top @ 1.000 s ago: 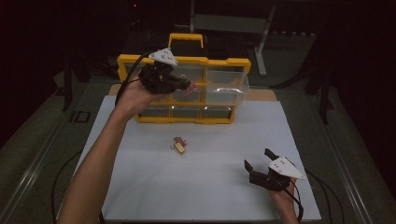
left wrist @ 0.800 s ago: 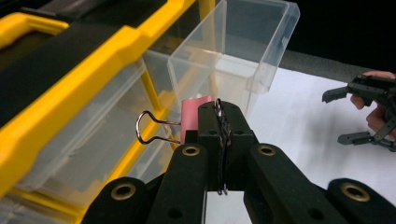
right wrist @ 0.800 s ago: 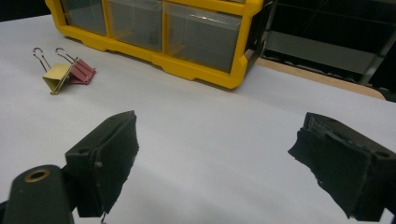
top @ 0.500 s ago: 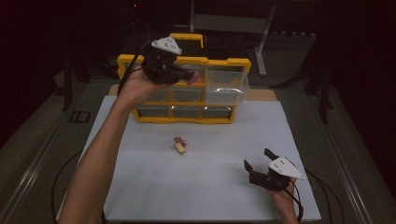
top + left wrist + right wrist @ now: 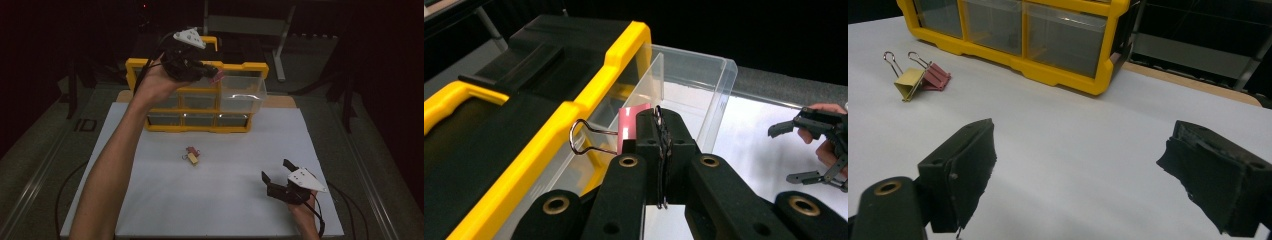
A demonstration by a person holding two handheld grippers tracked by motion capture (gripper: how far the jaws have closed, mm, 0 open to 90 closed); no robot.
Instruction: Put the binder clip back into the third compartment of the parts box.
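Observation:
My left gripper is raised above the yellow drawer cabinet and is shut on a red binder clip, held by one of its wire handles; the clip hangs just left of the pulled-out clear drawer. In the left gripper view the clip sits over the drawer's near wall. On the white sheet lie a yellow binder clip and a pink binder clip, touching each other. My right gripper rests low near the front right, open, nothing between its jaws.
The cabinet stands at the back of the white sheet with its other drawers closed. The two loose clips lie left of and beyond my right gripper. Dark floor and a metal stand lie beyond the table.
My left hand has risen and moved right with the red clip, from in front of the cabinet's upper drawers to above its top edge beside the open drawer. The right gripper stayed put.

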